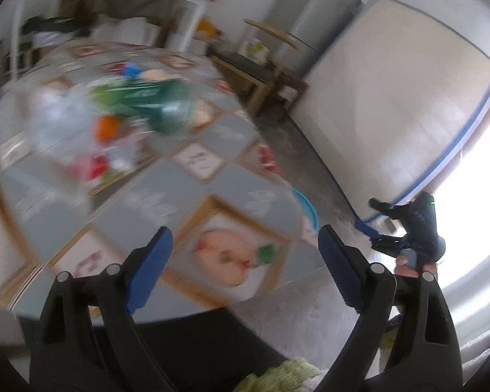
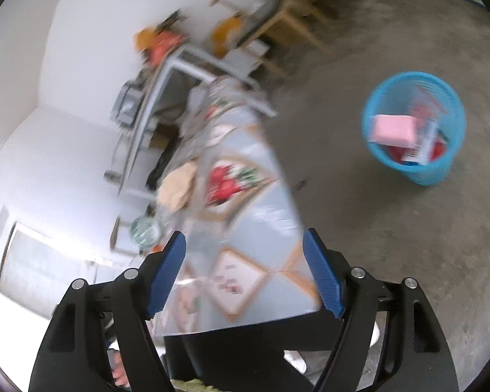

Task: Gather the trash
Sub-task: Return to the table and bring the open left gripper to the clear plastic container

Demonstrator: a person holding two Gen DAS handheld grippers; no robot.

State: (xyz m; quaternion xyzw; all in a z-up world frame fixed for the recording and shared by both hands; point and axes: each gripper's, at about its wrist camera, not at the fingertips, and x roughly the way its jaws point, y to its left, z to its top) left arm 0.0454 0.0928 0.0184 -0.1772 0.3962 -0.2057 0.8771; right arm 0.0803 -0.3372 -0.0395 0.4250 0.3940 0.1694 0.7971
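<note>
Both views are smearing with motion blur. The left gripper (image 1: 245,261) is standing spread with nothing between its blue pads, above a table (image 1: 140,202) covered in a patterned cloth. The trash pile (image 1: 114,121) on that table is reading only as clear plastic and green, orange and red blobs. The right gripper (image 2: 245,272) is likewise spread and holding nothing. The blue bin (image 2: 415,127) is sitting on the floor (image 2: 392,245), well apart from the table, containing a pink box (image 2: 393,130) and red scraps too blurred to identify.
</note>
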